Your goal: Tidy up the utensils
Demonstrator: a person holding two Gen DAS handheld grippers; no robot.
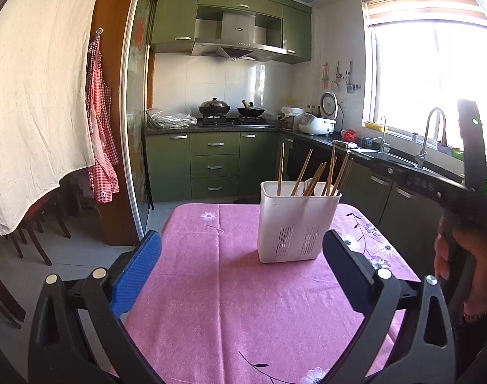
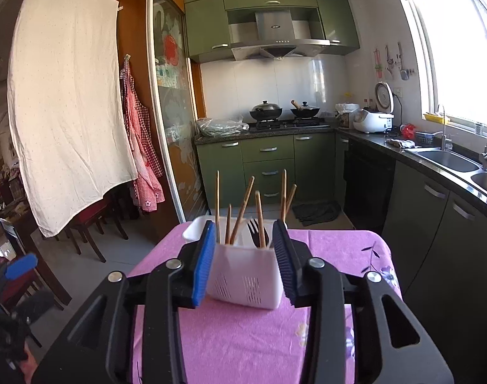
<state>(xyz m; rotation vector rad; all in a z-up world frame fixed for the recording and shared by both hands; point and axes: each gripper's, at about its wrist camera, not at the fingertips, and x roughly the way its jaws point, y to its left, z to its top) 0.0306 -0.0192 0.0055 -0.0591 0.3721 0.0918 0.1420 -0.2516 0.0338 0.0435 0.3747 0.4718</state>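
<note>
Clearly light, stiff wooden chopsticks (image 2: pixel 241 214) and dark fork (image 2: pixel 254 228) upright in white holder (image 2: pixel 243 275) on pink-clothed desk (image 2: pixel 243 336); best pinched high on shafts. Right gripper (image 2: pixel 243 257) jaws part-open, empty; left gripper (image 1: pixel 241 265) jaws wide, empty.

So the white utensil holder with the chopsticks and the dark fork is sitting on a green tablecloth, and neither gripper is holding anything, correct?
Not quite: the tablecloth is pink with a flower print, not green; both wrist views show it. The rest holds: the white utensil holder has chopsticks and a dark fork in it, and the left gripper and right gripper are open, holding nothing.
</note>
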